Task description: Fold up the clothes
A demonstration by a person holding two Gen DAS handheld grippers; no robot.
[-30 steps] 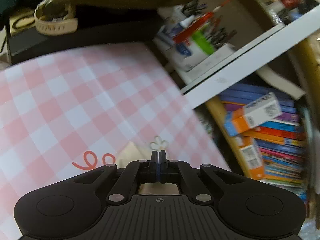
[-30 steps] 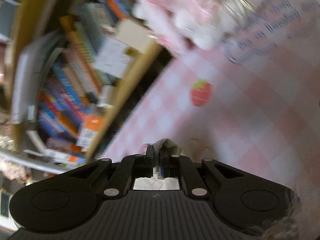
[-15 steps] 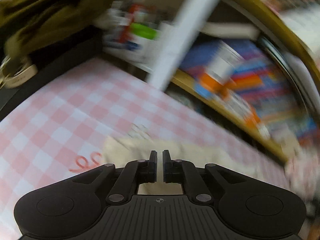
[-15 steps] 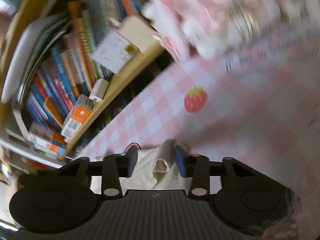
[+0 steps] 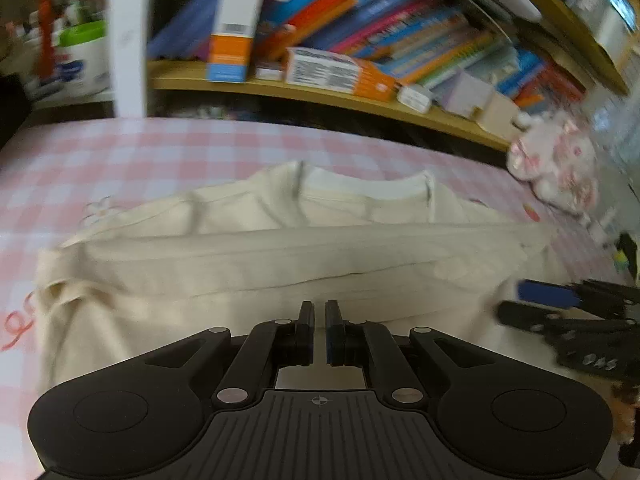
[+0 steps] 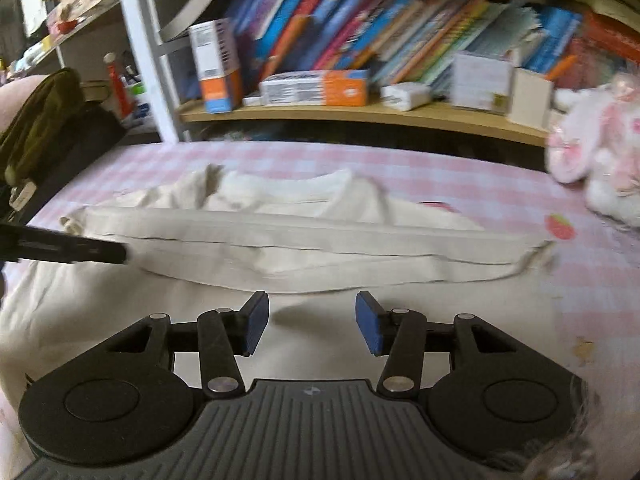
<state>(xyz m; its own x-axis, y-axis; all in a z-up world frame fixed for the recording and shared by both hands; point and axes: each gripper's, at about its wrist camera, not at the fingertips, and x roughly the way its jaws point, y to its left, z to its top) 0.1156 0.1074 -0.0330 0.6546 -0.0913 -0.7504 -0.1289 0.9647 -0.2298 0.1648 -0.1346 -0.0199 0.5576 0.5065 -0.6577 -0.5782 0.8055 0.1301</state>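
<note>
A cream garment point(image 5: 280, 248) lies on the pink checked cloth point(image 5: 120, 148), with a long fold across its width and its neckline toward the bookshelf. It also shows in the right wrist view point(image 6: 304, 248). My left gripper point(image 5: 319, 312) hovers over the garment's near part, its jaws almost together with a narrow gap and nothing between them. My right gripper point(image 6: 312, 308) is open and empty above the near part of the garment. Each gripper shows at the edge of the other's view: the right one point(image 5: 568, 312), the left one point(image 6: 68, 248).
A wooden bookshelf point(image 6: 360, 116) with books and boxes runs along the far side. A pink and white plush toy point(image 6: 600, 152) sits at the right. A dark olive bag point(image 6: 36, 132) and a white shelf post point(image 6: 144, 52) stand at the left.
Both grippers let go of the garment's edge and swung back from the table's ends toward its middle. The right one opened wide. The garment now lies folded lengthwise.
</note>
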